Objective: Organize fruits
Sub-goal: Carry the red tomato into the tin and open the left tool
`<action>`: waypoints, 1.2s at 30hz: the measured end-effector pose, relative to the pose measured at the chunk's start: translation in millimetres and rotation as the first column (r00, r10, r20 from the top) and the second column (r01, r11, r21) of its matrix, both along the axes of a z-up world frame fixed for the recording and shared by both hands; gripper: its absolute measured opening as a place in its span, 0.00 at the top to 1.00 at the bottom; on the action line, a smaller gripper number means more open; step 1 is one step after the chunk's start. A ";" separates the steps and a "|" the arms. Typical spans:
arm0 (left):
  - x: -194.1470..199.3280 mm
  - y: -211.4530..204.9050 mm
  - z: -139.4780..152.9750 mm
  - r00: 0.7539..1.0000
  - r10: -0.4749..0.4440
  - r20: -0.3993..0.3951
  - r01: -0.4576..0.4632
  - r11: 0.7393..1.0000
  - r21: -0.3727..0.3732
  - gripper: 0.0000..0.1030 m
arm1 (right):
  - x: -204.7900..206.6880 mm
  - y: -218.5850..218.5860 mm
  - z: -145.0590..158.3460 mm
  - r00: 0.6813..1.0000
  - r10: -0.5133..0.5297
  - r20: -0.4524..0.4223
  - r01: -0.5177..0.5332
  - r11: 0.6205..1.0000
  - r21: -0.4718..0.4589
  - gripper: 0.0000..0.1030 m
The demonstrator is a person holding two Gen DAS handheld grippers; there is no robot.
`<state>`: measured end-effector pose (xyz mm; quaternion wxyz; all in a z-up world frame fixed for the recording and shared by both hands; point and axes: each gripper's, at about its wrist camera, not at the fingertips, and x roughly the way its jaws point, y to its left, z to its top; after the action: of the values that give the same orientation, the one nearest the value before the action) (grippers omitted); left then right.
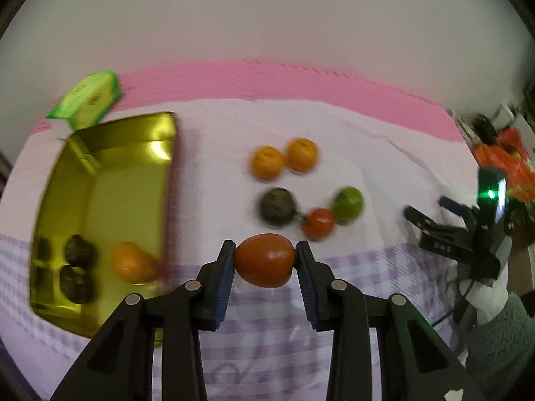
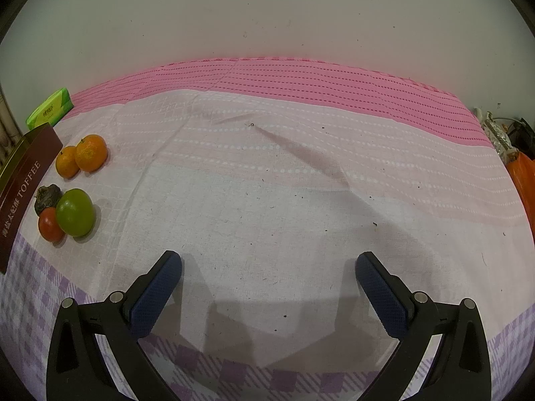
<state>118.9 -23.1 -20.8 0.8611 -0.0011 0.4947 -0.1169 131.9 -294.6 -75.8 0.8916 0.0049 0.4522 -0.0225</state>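
My left gripper (image 1: 264,257) is shut on a red-orange oval fruit (image 1: 264,260), held above the cloth to the right of the gold tin (image 1: 100,200). The tin holds two dark fruits (image 1: 79,250) and an orange fruit (image 1: 132,262). On the cloth lie two oranges (image 1: 284,159), a dark fruit (image 1: 277,206), a red fruit (image 1: 318,223) and a green fruit (image 1: 348,203). My right gripper (image 2: 267,267) is open and empty over bare cloth. It shows at the right of the left wrist view (image 1: 431,215). The same loose fruits show at far left (image 2: 74,212).
A green tissue pack (image 1: 87,98) lies behind the tin. The tin's brown side reads TOFFEE (image 2: 23,183). A pink and white cloth (image 2: 284,173) covers the table. Orange clutter (image 1: 508,163) sits past the right edge.
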 end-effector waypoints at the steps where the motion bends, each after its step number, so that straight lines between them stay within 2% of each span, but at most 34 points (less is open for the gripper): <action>1: 1.3 11.2 3.2 1.000 0.024 0.007 -0.024 1.000 0.007 0.68 | 0.0 -0.3 0.2 1.000 0.000 0.000 0.000 1.000 0.000 0.00; 10: 1.6 87.8 4.4 0.982 0.191 0.014 -0.191 0.981 0.044 0.68 | -0.1 -0.1 0.1 1.000 -0.001 0.000 0.001 1.000 0.000 0.00; 13: 0.0 108.7 -0.6 0.972 0.234 -0.005 -0.233 0.971 0.043 0.68 | -0.1 -0.4 0.2 1.000 -0.001 0.000 0.001 1.000 0.000 0.00; 36: -13.2 136.0 -38.6 0.953 0.284 -0.110 -0.273 0.956 0.106 0.68 | 0.1 -0.5 0.8 1.000 -0.004 -0.002 0.004 1.000 0.001 0.00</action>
<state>105.8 113.0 -59.4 0.8358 -0.0396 0.5468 0.0282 132.0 -295.1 -75.0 0.8912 0.0063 0.4529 -0.0241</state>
